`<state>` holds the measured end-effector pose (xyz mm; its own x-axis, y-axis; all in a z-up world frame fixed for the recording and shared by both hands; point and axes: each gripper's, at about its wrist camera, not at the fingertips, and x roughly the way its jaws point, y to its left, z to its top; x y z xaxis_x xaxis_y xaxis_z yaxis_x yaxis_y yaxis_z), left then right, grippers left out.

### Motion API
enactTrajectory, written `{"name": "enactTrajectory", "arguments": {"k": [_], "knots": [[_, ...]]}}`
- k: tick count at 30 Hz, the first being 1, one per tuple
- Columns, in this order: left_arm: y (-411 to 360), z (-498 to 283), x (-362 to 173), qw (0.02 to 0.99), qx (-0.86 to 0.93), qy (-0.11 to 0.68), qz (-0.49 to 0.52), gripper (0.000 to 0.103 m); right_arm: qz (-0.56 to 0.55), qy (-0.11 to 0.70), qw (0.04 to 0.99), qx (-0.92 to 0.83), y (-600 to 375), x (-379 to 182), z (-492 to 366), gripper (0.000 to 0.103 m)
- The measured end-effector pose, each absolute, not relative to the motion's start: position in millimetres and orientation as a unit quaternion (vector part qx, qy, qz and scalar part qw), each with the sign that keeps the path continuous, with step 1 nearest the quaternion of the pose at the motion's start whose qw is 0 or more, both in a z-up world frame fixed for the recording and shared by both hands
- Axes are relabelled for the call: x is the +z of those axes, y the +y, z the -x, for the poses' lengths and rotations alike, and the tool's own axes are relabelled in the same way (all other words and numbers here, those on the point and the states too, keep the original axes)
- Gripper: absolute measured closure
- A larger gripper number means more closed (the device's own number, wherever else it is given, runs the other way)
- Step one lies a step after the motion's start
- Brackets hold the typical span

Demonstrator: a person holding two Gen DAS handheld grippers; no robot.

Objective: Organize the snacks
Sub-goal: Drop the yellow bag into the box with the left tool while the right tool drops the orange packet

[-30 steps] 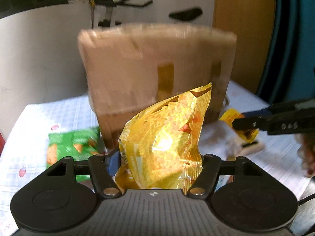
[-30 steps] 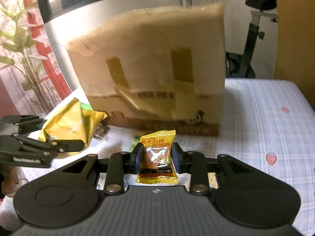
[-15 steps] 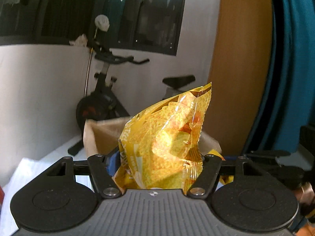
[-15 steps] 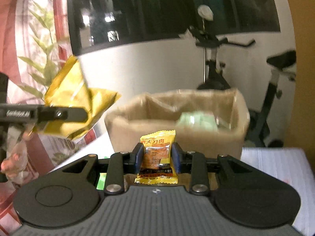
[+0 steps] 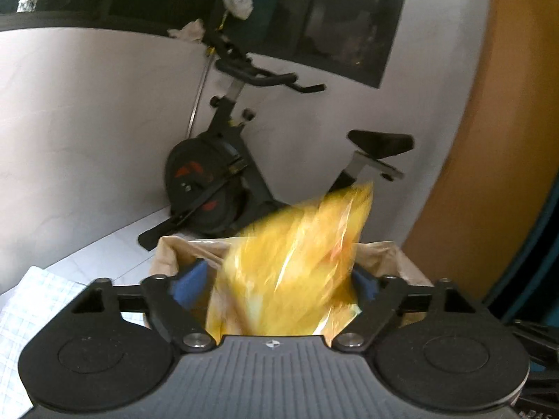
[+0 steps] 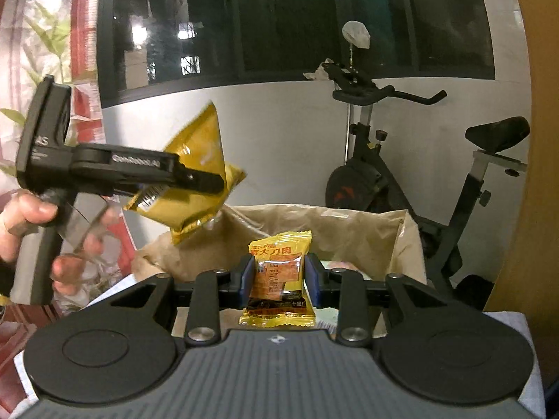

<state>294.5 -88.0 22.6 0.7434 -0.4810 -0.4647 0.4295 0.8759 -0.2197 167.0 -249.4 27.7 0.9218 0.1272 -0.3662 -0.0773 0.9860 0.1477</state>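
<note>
A big yellow chip bag (image 5: pixel 293 262), blurred with motion, sits between the opening jaws of my left gripper (image 5: pixel 276 279). The left blue pad (image 5: pixel 190 279) stands clear of the bag. Seen from the right wrist, that bag (image 6: pixel 195 139) hangs at the left gripper (image 6: pixel 209 181), above the left rim of the open cardboard box (image 6: pixel 367 230). The box's rim (image 5: pixel 167 248) shows just beyond the left fingers. My right gripper (image 6: pixel 279 274) is shut on a small yellow snack packet (image 6: pixel 276 289), held upright in front of the box's open top.
A black exercise bike (image 5: pixel 216 171) stands behind the box against a white wall. A wooden panel (image 5: pixel 489 174) rises at the right. The chequered tablecloth (image 5: pixel 31 300) shows at lower left. A person's hand (image 6: pixel 28 216) grips the left gripper's handle.
Both grippers have risen from the table to the level of the box's open top. The left jaws have spread, and the chip bag now blurs and sags between them.
</note>
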Motion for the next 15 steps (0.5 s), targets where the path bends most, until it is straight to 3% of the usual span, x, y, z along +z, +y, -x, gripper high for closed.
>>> {"name": "enactTrajectory", "arguments": {"k": [15], "knots": [[-56.4,-289.2,16.5,0.939,-0.226,0.259,0.022,0.017,-0.057,0.211,0.973,0.071,-224.5,11.9,-232.6,0.069]]}}
